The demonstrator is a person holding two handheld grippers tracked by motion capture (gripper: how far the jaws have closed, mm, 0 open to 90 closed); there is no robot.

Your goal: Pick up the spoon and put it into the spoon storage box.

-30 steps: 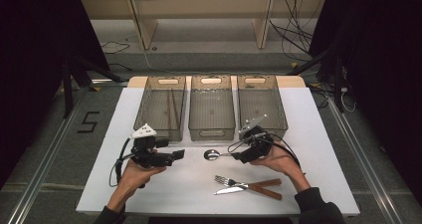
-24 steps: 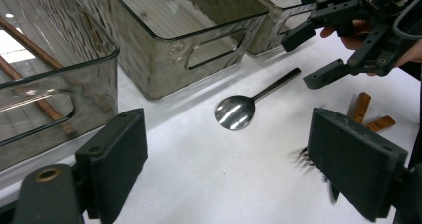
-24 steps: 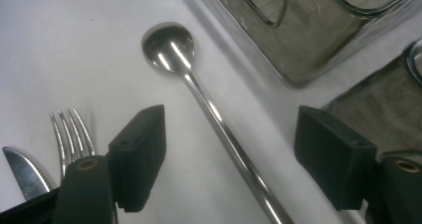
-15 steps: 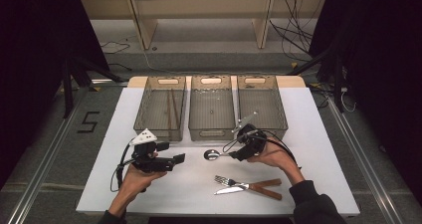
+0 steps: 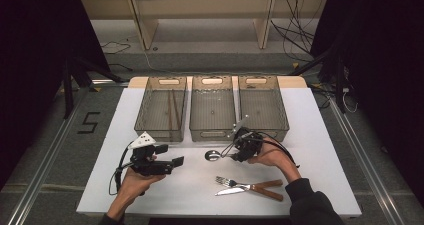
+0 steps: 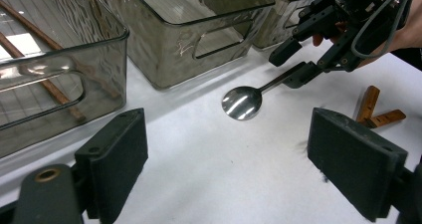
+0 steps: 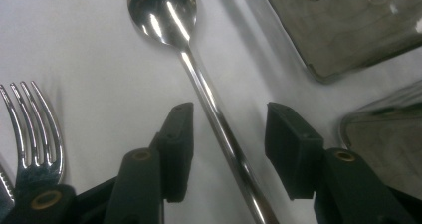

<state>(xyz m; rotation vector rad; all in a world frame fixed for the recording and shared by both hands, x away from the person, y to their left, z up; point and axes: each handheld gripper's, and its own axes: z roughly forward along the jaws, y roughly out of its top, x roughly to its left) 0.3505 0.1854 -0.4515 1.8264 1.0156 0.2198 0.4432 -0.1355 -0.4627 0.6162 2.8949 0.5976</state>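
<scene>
- The right gripper [image 7: 226, 149] straddles the spoon [image 7: 199, 79] handle; its jaws have just been closing but are not yet touching it.
- The spoon lies flat on the white table [image 5: 320, 150], just before the middle of 3 bins [image 5: 212, 107].
- The right hand [image 5: 272, 155] angles left and low.
- The left gripper [image 6: 226, 164] hovers wide apart, holding nothing, aimed toward the spoon.

Bare worktop [image 5: 165, 195] is lying open left of the spoon [image 5: 214, 155], while three bins [image 5: 212, 130] are blocking behind it.

I'm seeing the white counter [image 5: 125, 185] carrying three clear bins [image 5: 212, 107], a spoon [image 5: 212, 155], a fork [image 5: 227, 181] and a knife [image 5: 250, 189].
</scene>
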